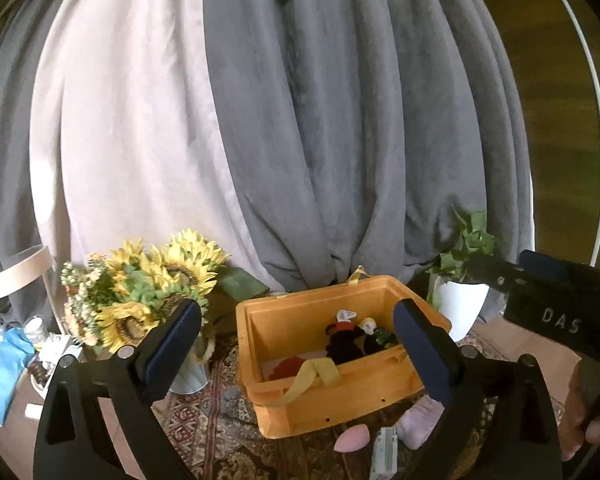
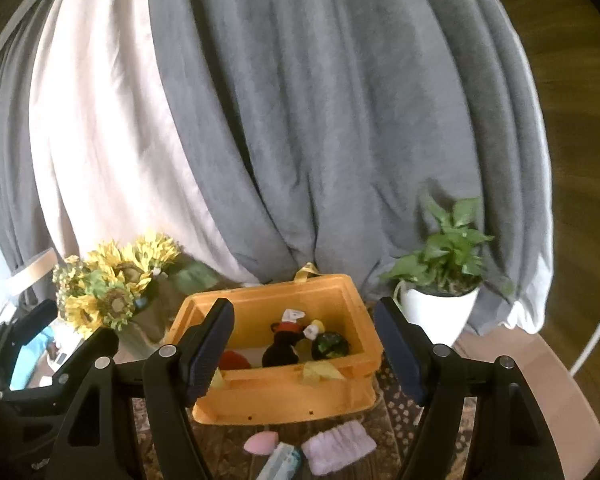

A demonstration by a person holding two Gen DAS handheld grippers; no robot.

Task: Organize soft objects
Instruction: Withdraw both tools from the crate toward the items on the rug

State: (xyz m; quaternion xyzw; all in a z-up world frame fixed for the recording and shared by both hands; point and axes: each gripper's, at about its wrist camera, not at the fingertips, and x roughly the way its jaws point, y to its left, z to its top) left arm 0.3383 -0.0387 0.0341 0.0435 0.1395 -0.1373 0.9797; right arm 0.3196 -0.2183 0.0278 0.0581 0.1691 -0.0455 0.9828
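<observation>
An orange fabric bin [image 1: 352, 398] [image 2: 284, 398] stands on a patterned rug. Inside lie a black plush toy [image 1: 342, 344] [image 2: 282, 346], a red soft thing [image 1: 286, 368] [image 2: 234, 360] and a dark green one [image 2: 332, 344]. In front of the bin lie a pink egg-shaped sponge [image 1: 352, 438] [image 2: 260, 442], a lilac fuzzy sock [image 1: 416, 420] [image 2: 338, 446] and a small pale packet [image 1: 384, 450] [image 2: 282, 462]. My left gripper [image 1: 300, 352] is open and empty, held above and before the bin. My right gripper [image 2: 306, 350] is open and empty, also before the bin.
A vase of sunflowers [image 1: 148, 292] [image 2: 112, 284] stands left of the bin. A white pot with a green plant [image 1: 460, 296] [image 2: 440, 292] stands to its right. Grey and pale curtains [image 1: 300, 120] hang behind. A cluttered table with a blue cloth [image 1: 0, 372] is at far left.
</observation>
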